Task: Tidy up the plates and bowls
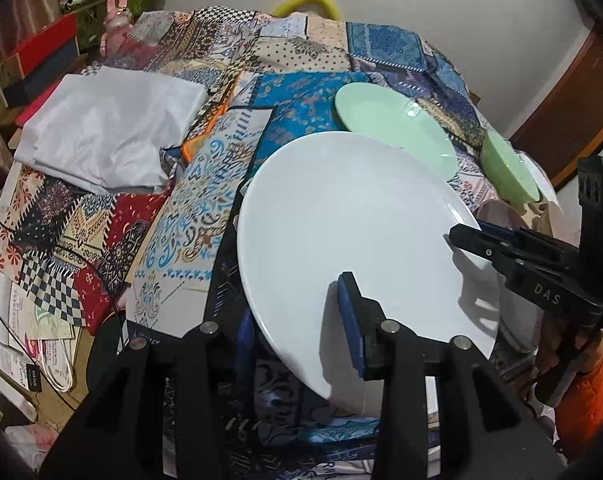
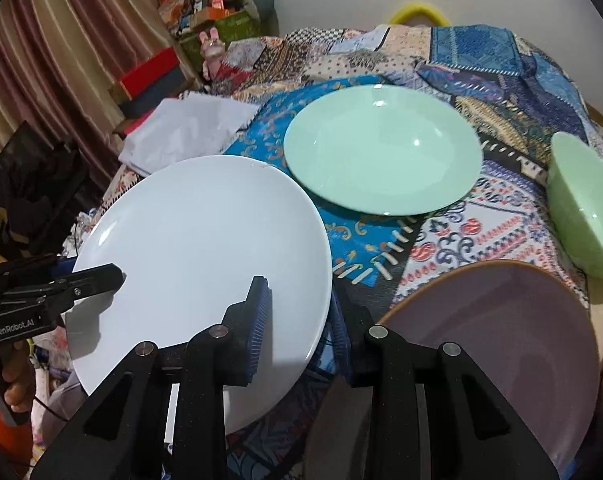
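- Now we have the white plate point(image 2: 205, 264) lifted and tilted above the patchwork-covered counter point(image 2: 441, 236), carried between both tools.
- Our right hand-held gripper point(image 2: 297, 320) is clamped on the plate's near rim, one pad on top and one beneath.
- Our left hand-held gripper point(image 1: 297, 312) straddles the opposite rim; its upper pad point(image 1: 351, 312) lies on the plate face, but we cannot tell how firmly it bites.
- The mint-green plate point(image 2: 381, 148) lies flat just beyond, the green bowl point(image 2: 581, 208) off to the right, and a mauve plate point(image 2: 501, 340) sits close under our right tool.
- We judge this the stacking step: next, level the white plate, carry it over its target plate, and lower it centred before letting go.
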Motion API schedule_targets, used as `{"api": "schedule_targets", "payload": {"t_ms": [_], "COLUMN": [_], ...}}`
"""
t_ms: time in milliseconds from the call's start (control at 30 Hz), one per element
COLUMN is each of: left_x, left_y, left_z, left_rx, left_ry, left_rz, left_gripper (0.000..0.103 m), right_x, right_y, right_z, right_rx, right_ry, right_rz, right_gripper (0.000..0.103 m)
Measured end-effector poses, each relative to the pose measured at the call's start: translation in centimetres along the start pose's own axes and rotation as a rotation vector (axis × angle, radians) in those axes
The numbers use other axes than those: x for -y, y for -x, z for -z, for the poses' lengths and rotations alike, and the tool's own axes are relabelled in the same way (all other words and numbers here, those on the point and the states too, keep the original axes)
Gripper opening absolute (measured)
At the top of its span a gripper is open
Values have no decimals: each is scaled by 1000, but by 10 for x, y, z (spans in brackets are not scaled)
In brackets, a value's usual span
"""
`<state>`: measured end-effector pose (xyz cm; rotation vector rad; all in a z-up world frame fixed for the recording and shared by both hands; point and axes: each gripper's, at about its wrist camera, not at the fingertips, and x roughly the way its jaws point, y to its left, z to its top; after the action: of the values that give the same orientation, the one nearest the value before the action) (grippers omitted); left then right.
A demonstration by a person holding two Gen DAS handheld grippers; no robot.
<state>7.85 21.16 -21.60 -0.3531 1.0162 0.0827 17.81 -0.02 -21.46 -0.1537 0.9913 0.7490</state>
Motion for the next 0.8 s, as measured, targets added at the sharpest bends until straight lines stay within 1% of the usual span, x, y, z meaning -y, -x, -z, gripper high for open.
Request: {"api": "schedule_targets", "payload": {"t_ms": [200, 600, 800], "left_x": [16, 67, 93], "left_y": [8, 27, 31], "left_z": [-6, -12, -11], "left_rx": [10, 57, 61], "left_ry": [-13, -82, -113], "left_rz": [37, 61, 75], "left_gripper": [38, 38, 38], "right_x": [11, 35, 51], "right_y": [25, 72, 93], "right_z": [1, 14, 25], "right_rx": [53, 138, 168], "right_ry": [-31, -76, -98], "right_rz": [1, 31, 49], "right_gripper": [28, 28, 28]}}
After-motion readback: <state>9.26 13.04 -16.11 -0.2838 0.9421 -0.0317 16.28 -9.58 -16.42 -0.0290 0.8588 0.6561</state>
